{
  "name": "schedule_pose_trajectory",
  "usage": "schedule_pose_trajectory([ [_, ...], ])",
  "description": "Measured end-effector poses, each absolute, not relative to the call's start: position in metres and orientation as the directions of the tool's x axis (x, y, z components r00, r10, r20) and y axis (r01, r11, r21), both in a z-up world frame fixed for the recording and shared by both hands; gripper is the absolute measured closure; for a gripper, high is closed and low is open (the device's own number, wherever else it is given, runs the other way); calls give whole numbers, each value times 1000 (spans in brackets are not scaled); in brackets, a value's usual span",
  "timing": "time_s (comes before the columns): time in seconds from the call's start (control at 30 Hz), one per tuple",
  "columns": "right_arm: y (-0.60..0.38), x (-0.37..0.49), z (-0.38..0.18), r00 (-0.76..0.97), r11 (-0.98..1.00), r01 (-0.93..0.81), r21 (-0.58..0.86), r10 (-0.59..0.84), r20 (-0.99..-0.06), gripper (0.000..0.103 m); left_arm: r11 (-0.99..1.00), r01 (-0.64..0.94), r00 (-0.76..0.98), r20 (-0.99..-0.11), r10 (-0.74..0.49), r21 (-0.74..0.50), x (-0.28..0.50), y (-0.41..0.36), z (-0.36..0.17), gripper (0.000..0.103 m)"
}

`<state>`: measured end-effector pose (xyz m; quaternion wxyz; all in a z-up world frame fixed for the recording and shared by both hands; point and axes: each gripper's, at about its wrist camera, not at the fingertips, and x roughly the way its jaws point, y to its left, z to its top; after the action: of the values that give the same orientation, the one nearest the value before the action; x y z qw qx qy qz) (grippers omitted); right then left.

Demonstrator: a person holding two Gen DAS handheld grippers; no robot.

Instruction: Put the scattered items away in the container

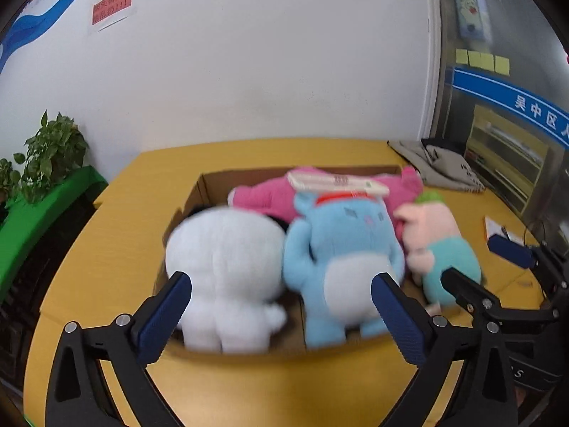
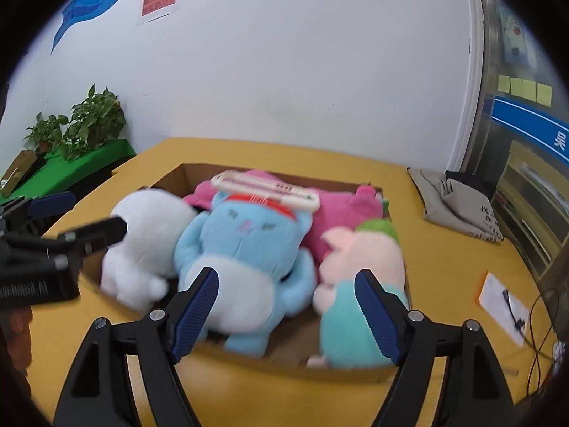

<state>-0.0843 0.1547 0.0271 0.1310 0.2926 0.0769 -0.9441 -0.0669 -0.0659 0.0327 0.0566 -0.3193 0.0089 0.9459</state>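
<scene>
On the yellow table (image 1: 106,249) the cardboard box (image 1: 206,185) brimmed with plush toys. Both grippers, left (image 1: 281,315) and right (image 2: 286,311), gaped empty; the pink-and-teal plush (image 2: 359,284) leaned outward and might tumble if nudged.

Looked like an office or public service room, white wall with a red notice (image 1: 113,8), blue signage band (image 1: 508,101), yellow sticky notes (image 1: 482,60), potted plants (image 2: 94,121), yellow desk (image 1: 117,245).
</scene>
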Motion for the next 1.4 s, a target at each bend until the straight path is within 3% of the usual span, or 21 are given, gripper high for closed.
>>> schedule_pose_trajectory([
  [0.13,152,-48,21,-820,-960,255,-118,-150,-553,24,-991,-123,-784,-607,133,-59,-30,-61,19,1],
  [0.5,175,-1,12,-817,-971,225,-83,-141,-559,24,-986,-157,-819,-549,163,-59,22,-50,30,1],
  [1.4,181,14,-6,-793,-971,218,-97,-118,-598,24,-985,-161,-807,-567,165,-58,33,-47,14,1],
])
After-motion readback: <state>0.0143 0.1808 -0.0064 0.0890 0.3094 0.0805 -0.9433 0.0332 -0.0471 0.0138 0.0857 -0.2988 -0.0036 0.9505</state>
